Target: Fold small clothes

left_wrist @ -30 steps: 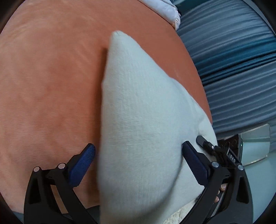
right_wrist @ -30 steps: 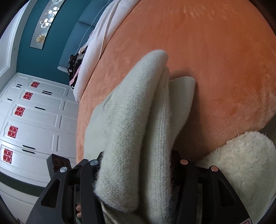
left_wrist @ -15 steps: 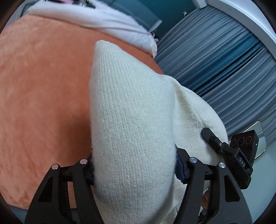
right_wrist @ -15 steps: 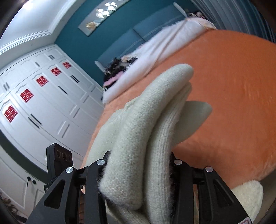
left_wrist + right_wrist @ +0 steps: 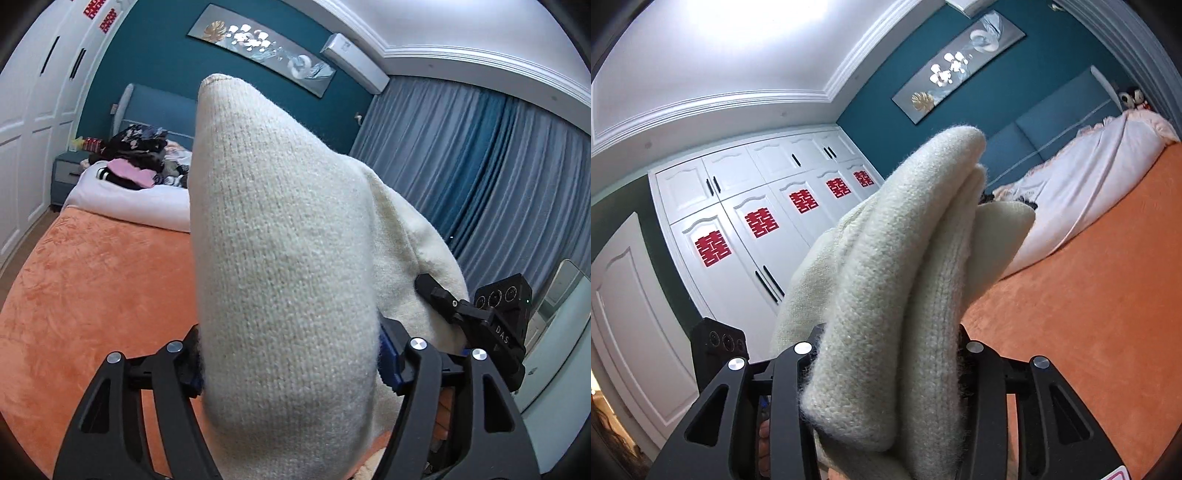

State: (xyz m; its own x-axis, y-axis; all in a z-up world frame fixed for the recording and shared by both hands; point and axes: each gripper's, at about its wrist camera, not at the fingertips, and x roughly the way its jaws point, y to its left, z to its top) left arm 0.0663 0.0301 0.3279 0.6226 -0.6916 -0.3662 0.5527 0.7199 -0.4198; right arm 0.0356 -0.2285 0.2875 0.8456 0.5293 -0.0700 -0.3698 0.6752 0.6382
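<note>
Above the orange bedspread (image 5: 92, 288), both grippers, left (image 5: 290, 363) and right (image 5: 886, 373), now clamp the cream knit sweater (image 5: 280, 258), lifted clear for folding.

The sweater (image 5: 288, 258) is cream with a fine knit texture. The bed blanket (image 5: 92, 295) is plain orange, the wall (image 5: 155, 62) teal, the curtains (image 5: 480, 166) blue-grey. The white wardrobe (image 5: 738, 206) carries red cut-paper symbols (image 5: 713, 251). Both grippers' frames are black.
</note>
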